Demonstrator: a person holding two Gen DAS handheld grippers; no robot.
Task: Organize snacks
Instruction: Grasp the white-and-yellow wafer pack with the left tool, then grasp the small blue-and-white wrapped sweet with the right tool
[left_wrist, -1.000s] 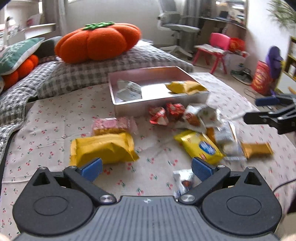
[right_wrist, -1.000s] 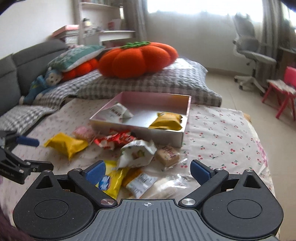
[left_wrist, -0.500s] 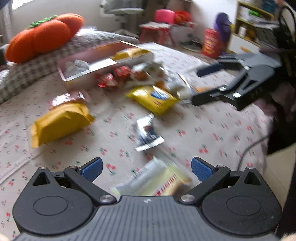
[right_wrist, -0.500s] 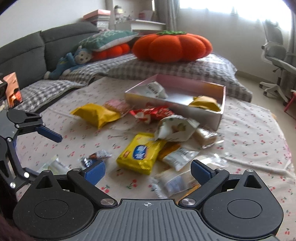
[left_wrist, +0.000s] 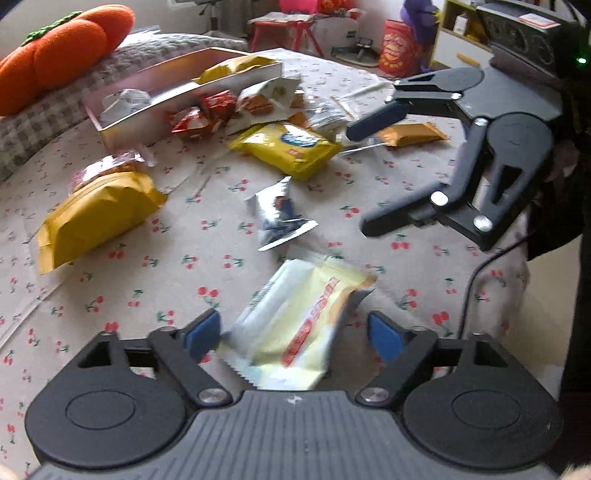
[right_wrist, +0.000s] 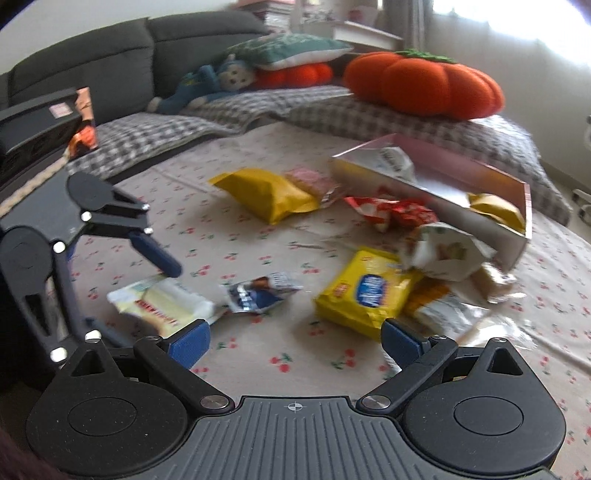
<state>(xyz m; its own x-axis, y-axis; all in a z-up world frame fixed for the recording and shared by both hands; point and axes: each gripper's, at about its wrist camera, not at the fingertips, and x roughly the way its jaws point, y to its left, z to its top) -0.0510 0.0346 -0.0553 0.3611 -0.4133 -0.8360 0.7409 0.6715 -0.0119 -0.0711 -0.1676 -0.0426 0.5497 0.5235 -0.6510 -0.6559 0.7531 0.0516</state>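
The left tongs (left_wrist: 293, 334) are down over the cherry-print cloth (left_wrist: 166, 288), jaws closing in, with the pale yellow snack packet (left_wrist: 295, 332) lying flat between the blue pads (left_wrist: 201, 332); the pads do not yet press on it. From the right wrist view that same packet (right_wrist: 162, 302) sits beside the left tongs (right_wrist: 147, 291). The right tongs (right_wrist: 295, 341) hover wide open, nothing between them. Ahead lie a small silver-blue packet (right_wrist: 260, 291) and a yellow packet with a blue logo (right_wrist: 364, 291). Further back, the pink box (right_wrist: 480, 206) holds two snacks, with red wrappers (right_wrist: 391, 214) and a big yellow bag (right_wrist: 266, 194) scattered just outside it.
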